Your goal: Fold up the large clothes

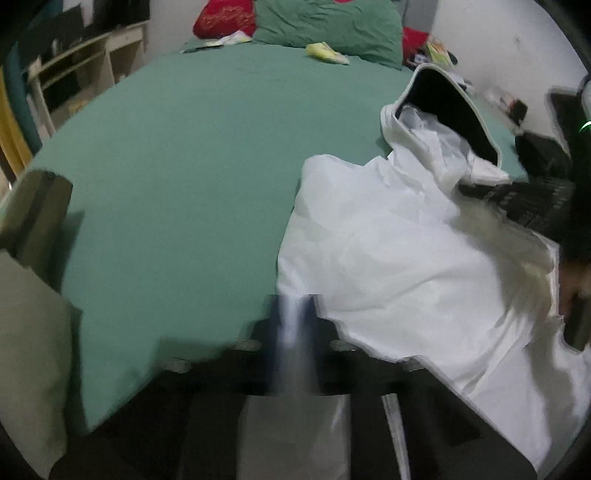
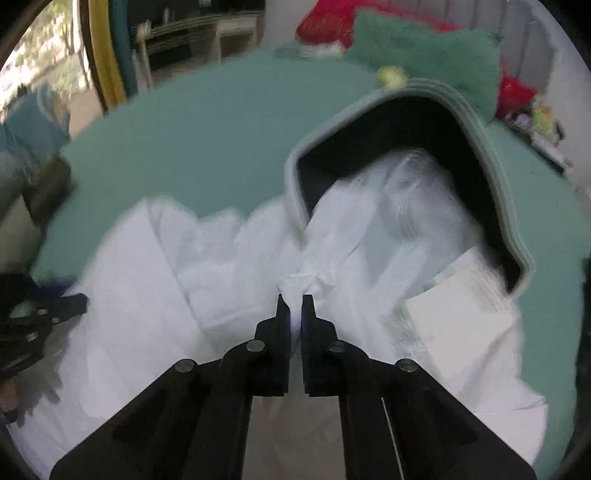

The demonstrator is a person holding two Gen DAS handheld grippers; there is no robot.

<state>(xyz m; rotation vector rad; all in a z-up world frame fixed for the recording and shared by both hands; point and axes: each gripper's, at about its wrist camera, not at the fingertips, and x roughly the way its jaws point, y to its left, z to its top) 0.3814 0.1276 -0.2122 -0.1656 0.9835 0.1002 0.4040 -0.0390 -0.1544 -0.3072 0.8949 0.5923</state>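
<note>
1. A white garment is seen spread over the near part of a bed covered in green sheet, beside a soft grey basket with a dark lining.
2. In the right wrist view, the right gripper is shown with its jaws clamped on a pinched fold of the white garment, just in front of the basket mouth.
3. In the left wrist view, the left gripper is blurred; its jaws are drawn together on the garment's edge, well left of the basket.
4. Only the left wrist view shows the green pillow sharply, beyond the basket.
5. Only the right wrist view shows more white cloth spilling out of the basket.
</note>
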